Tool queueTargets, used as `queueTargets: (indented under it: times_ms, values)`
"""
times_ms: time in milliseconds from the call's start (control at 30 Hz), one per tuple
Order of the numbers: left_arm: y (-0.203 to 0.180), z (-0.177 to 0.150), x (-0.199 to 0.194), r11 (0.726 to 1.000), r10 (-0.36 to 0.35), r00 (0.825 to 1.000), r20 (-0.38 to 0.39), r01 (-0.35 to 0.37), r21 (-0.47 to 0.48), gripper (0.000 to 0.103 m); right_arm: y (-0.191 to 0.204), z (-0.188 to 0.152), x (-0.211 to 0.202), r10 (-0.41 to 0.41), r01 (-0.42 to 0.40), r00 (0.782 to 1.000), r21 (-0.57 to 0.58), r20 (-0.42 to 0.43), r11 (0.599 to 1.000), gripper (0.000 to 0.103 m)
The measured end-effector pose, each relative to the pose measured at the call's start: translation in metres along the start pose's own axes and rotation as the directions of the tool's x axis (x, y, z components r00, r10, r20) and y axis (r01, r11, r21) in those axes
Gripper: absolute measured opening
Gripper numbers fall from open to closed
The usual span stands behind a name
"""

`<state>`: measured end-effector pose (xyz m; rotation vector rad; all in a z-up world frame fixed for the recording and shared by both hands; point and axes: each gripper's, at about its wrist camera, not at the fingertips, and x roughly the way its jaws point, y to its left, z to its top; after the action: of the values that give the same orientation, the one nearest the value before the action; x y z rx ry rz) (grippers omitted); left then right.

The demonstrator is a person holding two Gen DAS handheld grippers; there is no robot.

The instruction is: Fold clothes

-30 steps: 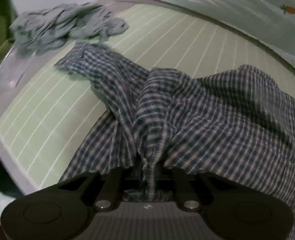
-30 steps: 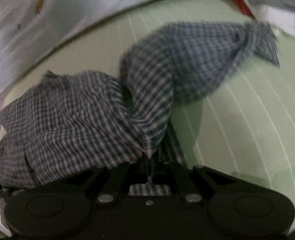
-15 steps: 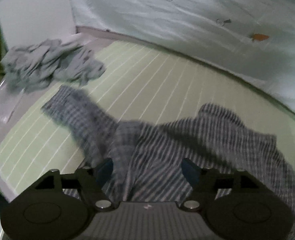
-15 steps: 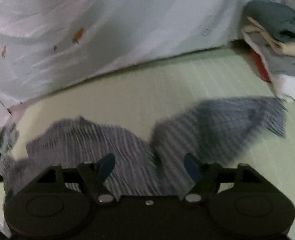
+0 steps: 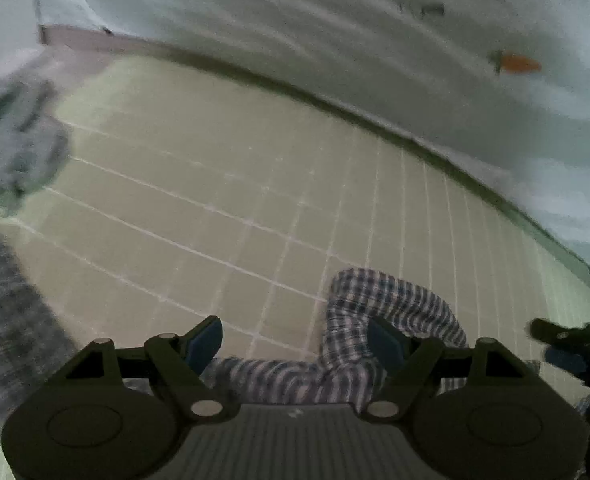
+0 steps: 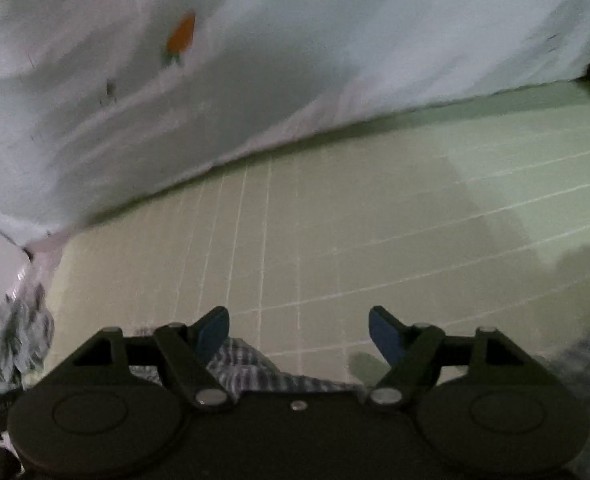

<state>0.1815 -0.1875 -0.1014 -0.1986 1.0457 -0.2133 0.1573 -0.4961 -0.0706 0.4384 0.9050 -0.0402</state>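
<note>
Since the earlier frames both hand-held grippers have let go of the checked shirt and have lifted away, so that it now lies low in both views. The left hand-held gripper has its blue pads spread wide and holds nothing; the checked shirt lies just in front of it and under its right pad, and a blurred part of the same cloth hangs at its far left. The right hand-held gripper is also spread and empty, with a small part of the shirt just below its left pad. Ahead of both stretches the green mat with white lines, and behind it hangs a pale sheet with small carrots. A grey garment lies far to the left of the left hand-held gripper.

The risk, as it seems, is that the shirt lies bunched and not flat. If a hand-held gripper closes on such a hump, it may catch several layers together, and the fold becomes crooked. The pictures are also blurred by motion, so a seam or a corner is hard to find.

No container is visible in these views.
</note>
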Motion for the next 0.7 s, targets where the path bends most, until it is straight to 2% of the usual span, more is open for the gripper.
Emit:
queueTargets:
  times_ms: [133, 233, 300, 400, 433, 467, 500, 533, 567, 700]
  values:
    - [-0.004, -0.001, 0.028, 0.997, -0.073, 0.994, -0.081, 0.075, 0.027, 0.080, 0.011, -0.013, 0.035, 0.009, -0.009, 0.994, 0.000, -0.110, 1.000, 0.076]
    - [-0.006, -0.003, 0.040, 0.992, -0.119, 0.987, -0.112, 0.123, 0.028, 0.079, 0.014, -0.024, 0.044, 0.043, -0.043, 0.988, -0.001, -0.150, 0.999, 0.076]
    - [-0.008, -0.003, 0.046, 0.987, -0.156, 0.979, -0.128, 0.159, 0.020, 0.073, 0.018, -0.026, 0.050, 0.059, -0.064, 0.982, -0.020, -0.179, 0.998, 0.072]
    - [-0.012, -0.003, 0.054, 0.981, -0.190, 0.969, -0.158, 0.195, 0.014, 0.052, 0.024, -0.024, 0.057, 0.101, -0.111, 0.971, -0.036, -0.215, 0.993, 0.057]
    - [-0.014, -0.002, 0.057, 0.980, -0.195, 0.967, -0.167, 0.200, 0.013, 0.042, 0.025, -0.023, 0.060, 0.120, -0.131, 0.966, -0.035, -0.227, 0.991, 0.044]
    - [-0.016, -0.002, 0.059, 0.981, -0.190, 0.967, -0.172, 0.195, 0.015, 0.031, 0.026, -0.021, 0.061, 0.130, -0.143, 0.963, -0.040, -0.237, 0.989, 0.036]
    - [-0.018, 0.000, 0.061, 0.980, -0.191, 0.966, -0.172, 0.198, 0.021, 0.028, 0.028, -0.020, 0.063, 0.130, -0.147, 0.961, -0.053, -0.244, 0.988, 0.031]
    - [-0.020, 0.003, 0.060, 0.978, -0.199, 0.967, -0.161, 0.207, 0.032, 0.024, 0.028, -0.018, 0.063, 0.134, -0.155, 0.961, -0.068, -0.244, 0.986, 0.018]
    - [-0.023, 0.006, 0.059, 0.975, -0.208, 0.967, -0.148, 0.217, 0.044, 0.020, 0.029, -0.014, 0.062, 0.144, -0.168, 0.962, -0.085, -0.234, 0.982, 0.013]
    - [-0.040, 0.029, 0.057, 0.968, -0.239, 0.969, -0.069, 0.243, 0.067, 0.014, 0.032, 0.006, 0.054, 0.179, -0.202, 0.970, -0.139, -0.164, 0.970, 0.009]
